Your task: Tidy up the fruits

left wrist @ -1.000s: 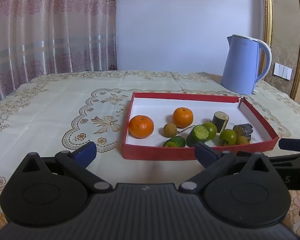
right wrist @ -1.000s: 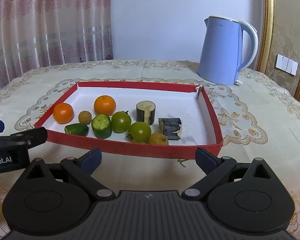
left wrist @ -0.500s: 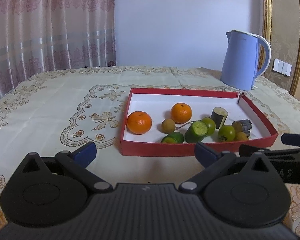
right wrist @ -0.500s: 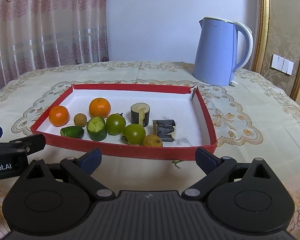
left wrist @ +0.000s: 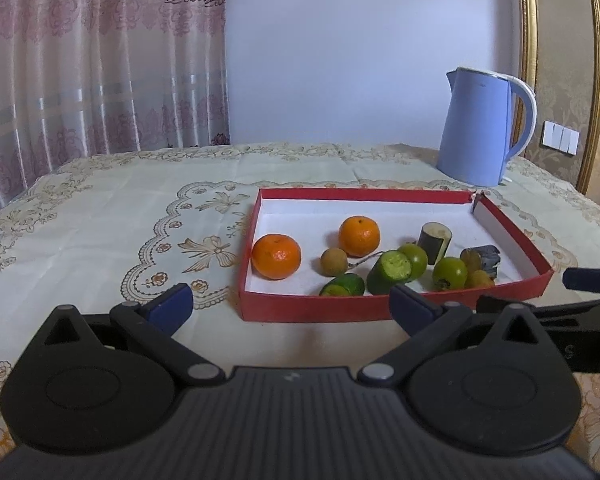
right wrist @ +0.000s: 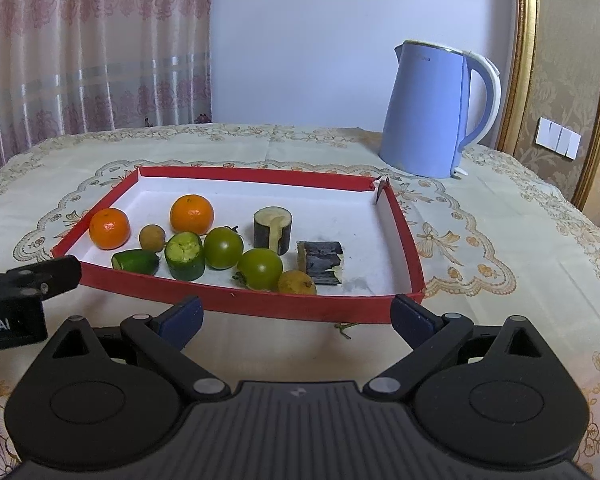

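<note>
Soft, even daylight through the curtain point(left wrist: 100, 60); sharp focus, faint shadows, fisheye bending at edges.

Looks like a home dining room: worktop under a cream embroidered tablecloth point(left wrist: 140, 216), pale blue plastic electric kettle point(right wrist: 432, 112), pink patterned sheer curtains point(left wrist: 100, 60), gold damask wallpaper point(right wrist: 560, 60) with a white switch panel point(right wrist: 558, 142), gilded frame moulding point(left wrist: 526, 40).

Table point(right wrist: 500, 216) with cream embroidered cloth; on it red tray point(right wrist: 260, 305), blue kettle point(right wrist: 428, 112).

Blue kettle point(right wrist: 432, 114) on embroidered tablecloth point(right wrist: 500, 240), curtain point(left wrist: 100, 64) behind.
</note>
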Demonstrator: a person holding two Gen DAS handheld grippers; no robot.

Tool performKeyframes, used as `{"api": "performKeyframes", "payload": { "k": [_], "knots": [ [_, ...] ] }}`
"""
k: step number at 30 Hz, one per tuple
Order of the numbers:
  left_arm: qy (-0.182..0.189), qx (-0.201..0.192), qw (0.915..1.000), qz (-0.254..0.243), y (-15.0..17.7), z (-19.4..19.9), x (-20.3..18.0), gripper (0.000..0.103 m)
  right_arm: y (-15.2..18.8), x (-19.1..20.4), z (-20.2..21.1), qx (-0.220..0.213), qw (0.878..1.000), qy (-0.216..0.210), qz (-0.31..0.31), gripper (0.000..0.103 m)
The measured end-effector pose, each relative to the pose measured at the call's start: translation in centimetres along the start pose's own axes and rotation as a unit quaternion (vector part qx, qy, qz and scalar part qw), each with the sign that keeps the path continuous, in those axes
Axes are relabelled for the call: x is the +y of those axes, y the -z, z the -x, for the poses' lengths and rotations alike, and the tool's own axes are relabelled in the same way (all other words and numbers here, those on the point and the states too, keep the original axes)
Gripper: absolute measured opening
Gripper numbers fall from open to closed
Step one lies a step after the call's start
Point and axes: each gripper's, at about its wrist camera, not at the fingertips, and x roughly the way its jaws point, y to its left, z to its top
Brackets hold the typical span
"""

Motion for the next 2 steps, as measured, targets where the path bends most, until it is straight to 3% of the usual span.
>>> {"api": "performKeyframes", "payload": {
  "k": [2],
  "knots": [
    [0.0,-0.002,1.0,-0.001,-0.01,0.07,-0.01,0.103,0.05,-0.06,-0.05,0.001,1.0,0.0,-0.001,0.101]
  ]
}}
